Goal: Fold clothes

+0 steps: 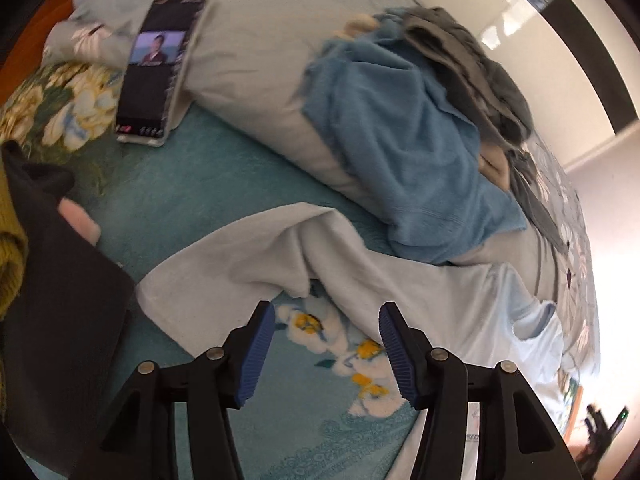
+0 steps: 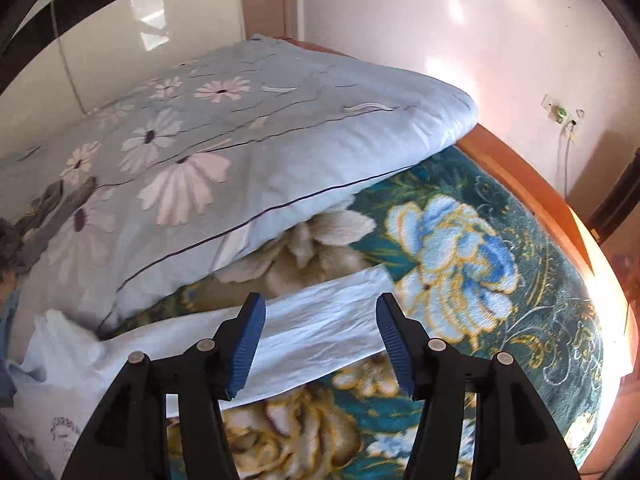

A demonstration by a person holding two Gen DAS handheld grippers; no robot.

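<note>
Bedding fills both views: a teal floral blanket (image 2: pixel 500 264) covers the bed. Both grippers gape about halfway and hold nothing. The right gripper (image 2: pixel 320 336) hovers over a flat sleeve of the pale blue garment (image 2: pixel 320 332), which runs from 8 to 2 o'clock beneath its blue pads (image 2: pixel 248 344); it looks smoothed out ready for folding. The left gripper (image 1: pixel 326 350) hangs above bare blanket, the same garment's rumpled, doubled-over hem (image 1: pixel 256 256) at 12 o'clock, probably the next edge to pinch. Beyond, at 1 o'clock, a blue towel (image 1: pixel 404 152) and grey clothes (image 1: pixel 472 68) lie heaped on the daisy-print quilt (image 2: pixel 224 132), apparently waiting. A phone (image 1: pixel 154 68) leans propped at 11 o'clock.
</note>
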